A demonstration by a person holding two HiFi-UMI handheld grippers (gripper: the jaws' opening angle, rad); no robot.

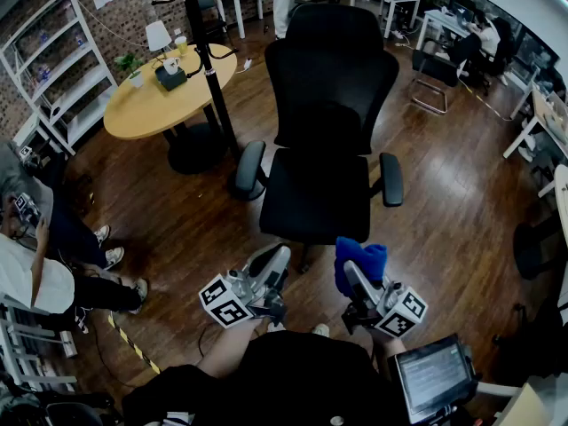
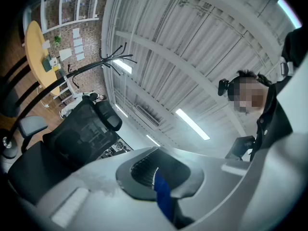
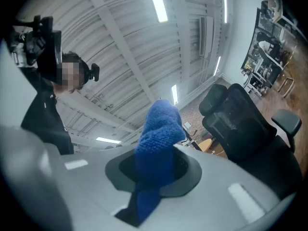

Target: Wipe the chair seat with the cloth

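A black office chair stands before me in the head view, its seat (image 1: 318, 193) bare between two armrests. My right gripper (image 1: 353, 273) is held near my body, short of the seat's front edge, and is shut on a blue cloth (image 1: 359, 260). In the right gripper view the cloth (image 3: 159, 138) bulges up out of the shut jaws (image 3: 154, 172), with the chair (image 3: 240, 124) off to the right. My left gripper (image 1: 273, 260) is beside it, also apart from the seat. Its jaws (image 2: 159, 170) are shut, and a thin blue strip shows in the seam.
A round yellow table (image 1: 169, 91) and a black coat stand (image 1: 206, 60) are left of the chair. A white shelf (image 1: 62, 69) lines the left wall. A person (image 1: 44, 264) sits at the left. A screen (image 1: 432, 378) is at my lower right. Desks and another chair (image 1: 435, 69) are behind.
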